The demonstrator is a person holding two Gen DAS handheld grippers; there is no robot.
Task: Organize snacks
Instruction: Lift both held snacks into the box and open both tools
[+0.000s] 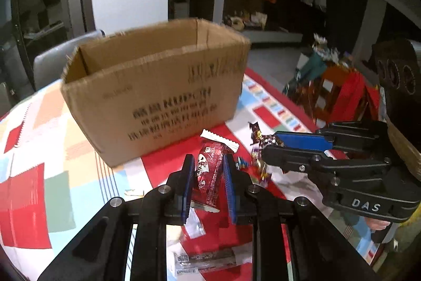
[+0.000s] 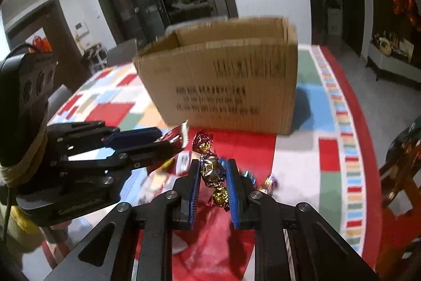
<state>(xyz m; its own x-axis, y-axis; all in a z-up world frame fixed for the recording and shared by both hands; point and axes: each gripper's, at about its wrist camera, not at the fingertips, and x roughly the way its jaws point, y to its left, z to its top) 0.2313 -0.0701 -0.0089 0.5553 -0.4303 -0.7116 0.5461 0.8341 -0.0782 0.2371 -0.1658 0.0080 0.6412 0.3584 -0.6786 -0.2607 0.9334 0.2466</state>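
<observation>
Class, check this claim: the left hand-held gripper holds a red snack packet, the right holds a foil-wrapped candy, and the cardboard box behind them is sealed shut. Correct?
Not quite. The cardboard box is open-topped, as the left wrist view shows. The left hand-held gripper does hold the red snack packet, the right hand-held gripper the foil-wrapped candy.

Matt card, shiny wrappers

Brown corrugated cardboard box looks matt; red snack packet glossy plastic; gold-brown candy crinkled foil.
</observation>
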